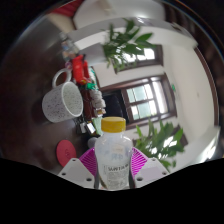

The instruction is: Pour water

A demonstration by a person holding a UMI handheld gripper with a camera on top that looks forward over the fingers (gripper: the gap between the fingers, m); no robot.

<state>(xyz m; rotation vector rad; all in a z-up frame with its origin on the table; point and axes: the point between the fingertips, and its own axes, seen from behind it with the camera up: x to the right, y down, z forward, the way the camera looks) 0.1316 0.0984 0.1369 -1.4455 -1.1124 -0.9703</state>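
Observation:
My gripper (113, 160) is shut on a clear plastic water bottle (112, 150) with a yellow cap (115, 124) and a white label. Both pink pads (89, 160) press on its sides. The bottle stands up between the fingers with its cap on. A speckled grey mug (60, 101) with a handle sits on the dark table (35, 90), beyond and to the left of the bottle. The whole scene looks strongly tilted, so the mug's mouth faces sideways toward the bottle's cap.
A small bottle with a red cap (93, 98) and a red object (78, 68) stand next to the mug. A red round coaster (66, 151) lies near the left finger. Beyond are leafy plants (128, 42), a window (143, 98) and a white wall.

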